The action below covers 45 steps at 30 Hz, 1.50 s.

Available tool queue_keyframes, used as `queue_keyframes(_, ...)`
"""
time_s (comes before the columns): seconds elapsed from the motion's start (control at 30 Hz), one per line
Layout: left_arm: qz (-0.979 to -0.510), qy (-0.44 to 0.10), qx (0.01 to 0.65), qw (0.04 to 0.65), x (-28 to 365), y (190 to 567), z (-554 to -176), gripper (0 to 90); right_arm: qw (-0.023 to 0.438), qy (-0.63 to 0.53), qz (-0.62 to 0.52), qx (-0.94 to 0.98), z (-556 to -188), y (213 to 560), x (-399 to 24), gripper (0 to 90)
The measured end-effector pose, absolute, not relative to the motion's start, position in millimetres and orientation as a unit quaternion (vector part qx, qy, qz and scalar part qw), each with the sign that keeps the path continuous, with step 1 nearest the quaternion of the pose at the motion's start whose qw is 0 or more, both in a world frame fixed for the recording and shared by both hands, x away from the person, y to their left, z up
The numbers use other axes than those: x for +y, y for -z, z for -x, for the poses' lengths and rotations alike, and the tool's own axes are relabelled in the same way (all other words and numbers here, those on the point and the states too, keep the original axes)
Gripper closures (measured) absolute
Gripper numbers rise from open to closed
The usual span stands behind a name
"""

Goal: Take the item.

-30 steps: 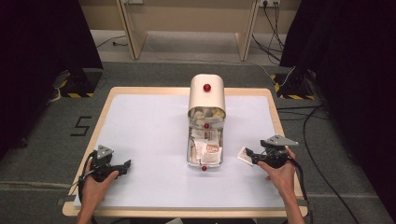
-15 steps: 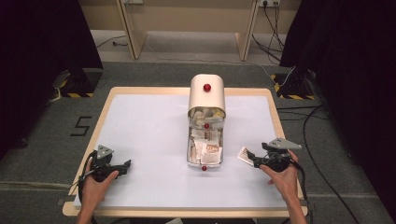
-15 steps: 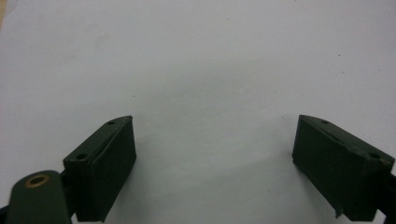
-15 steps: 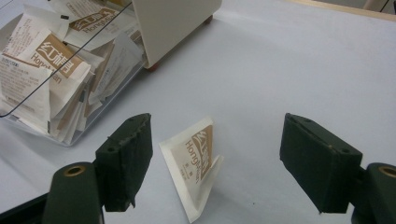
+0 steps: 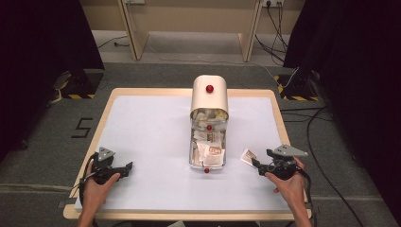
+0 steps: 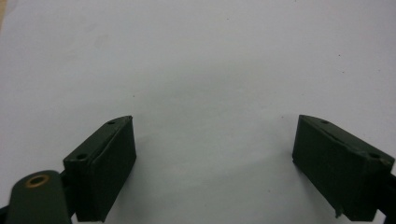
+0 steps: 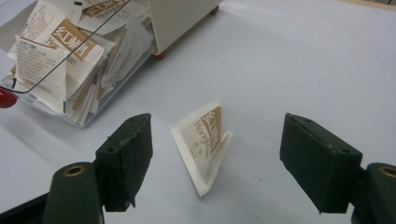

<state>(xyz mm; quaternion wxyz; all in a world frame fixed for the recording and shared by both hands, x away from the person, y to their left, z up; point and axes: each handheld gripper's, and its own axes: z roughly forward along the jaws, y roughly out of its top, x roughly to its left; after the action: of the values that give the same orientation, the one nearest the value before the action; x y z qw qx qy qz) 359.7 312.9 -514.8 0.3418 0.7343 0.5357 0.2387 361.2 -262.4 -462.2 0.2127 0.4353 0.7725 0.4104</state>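
**Ana:** Right gripper view first: the right gripper (image 7: 217, 163) has its black jaws spread wide, nothing between them but a single sugar sachet (image 7: 203, 142) lying on the table at lower centre of the frame.

**Ben:** Why there, do you think?

**Ana:** My guess is it was set apart from the rest. The other sachets sit heaped in the clear plastic drawer (image 7: 60, 70) at upper left, pulled out of the cream dispenser box (image 5: 209, 97). The lone one is thin white paper with brown print, one flap propped up in a tent shape.

**Ben:** And the other hand?

**Ana:** High view, lower left: the left gripper (image 5: 124, 169) rests on the pale matte table (image 5: 142, 123), well apart from everything. Its jaws are parted and empty, seemingly just parked.
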Motion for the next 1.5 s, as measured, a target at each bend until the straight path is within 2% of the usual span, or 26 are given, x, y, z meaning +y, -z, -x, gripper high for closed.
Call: queue_keyframes(1.5,-0.734,-0.239,0.536,0.342,312.8,514.8,-359.6,12.6,0.205,-0.398,-0.431,0.784,-319.3,472.1,-277.1,28.2)
